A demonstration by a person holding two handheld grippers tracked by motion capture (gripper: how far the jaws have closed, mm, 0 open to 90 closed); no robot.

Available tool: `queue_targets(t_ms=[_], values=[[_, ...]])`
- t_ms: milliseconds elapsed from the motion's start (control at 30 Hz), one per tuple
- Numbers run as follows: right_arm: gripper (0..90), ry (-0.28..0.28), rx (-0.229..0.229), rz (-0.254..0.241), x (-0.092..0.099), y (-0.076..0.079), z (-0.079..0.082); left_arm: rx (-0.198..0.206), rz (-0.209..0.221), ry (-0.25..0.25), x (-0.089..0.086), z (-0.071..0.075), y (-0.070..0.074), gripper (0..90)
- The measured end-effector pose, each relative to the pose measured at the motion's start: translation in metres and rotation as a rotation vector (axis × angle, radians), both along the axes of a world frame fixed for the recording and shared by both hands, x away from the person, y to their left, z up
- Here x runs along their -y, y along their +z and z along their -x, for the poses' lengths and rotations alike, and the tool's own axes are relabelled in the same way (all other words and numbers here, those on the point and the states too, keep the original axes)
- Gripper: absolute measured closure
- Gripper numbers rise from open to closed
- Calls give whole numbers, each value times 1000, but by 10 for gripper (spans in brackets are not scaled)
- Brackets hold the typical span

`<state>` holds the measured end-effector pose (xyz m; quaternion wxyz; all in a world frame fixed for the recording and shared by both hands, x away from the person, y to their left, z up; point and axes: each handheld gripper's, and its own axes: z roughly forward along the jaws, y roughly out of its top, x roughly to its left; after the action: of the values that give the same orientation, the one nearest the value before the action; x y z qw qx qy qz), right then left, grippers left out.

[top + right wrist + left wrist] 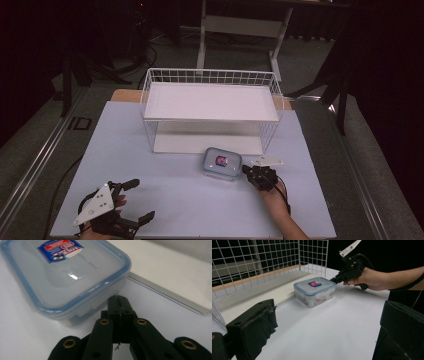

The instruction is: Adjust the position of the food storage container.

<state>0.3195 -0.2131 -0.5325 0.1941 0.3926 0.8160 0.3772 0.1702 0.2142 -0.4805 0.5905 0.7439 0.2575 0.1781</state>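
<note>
Container (67, 277) contents blurred behind cloudy walls; label (60, 248) print too small to read.

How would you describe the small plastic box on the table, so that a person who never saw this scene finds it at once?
Find the white wire rack at the back of the pale table. Just in front of its lower shelf, toward the right, lies the box. It is clear with a blue-rimmed lid and a red and blue label, and the shut right gripper is at its edge.

Shut right claw (334, 279) at lidded box (315, 291)
</note>
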Motion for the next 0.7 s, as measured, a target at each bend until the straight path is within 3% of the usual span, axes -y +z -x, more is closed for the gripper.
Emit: queue_targets(t_ms=[267,700], values=[[900,2,-5,-18,-18,0,-14,-1,4,-1,-1,1,0,14],[900,39,-9,-24,-47,-3,-18,-15,0,-1,1,0,-2,14]])
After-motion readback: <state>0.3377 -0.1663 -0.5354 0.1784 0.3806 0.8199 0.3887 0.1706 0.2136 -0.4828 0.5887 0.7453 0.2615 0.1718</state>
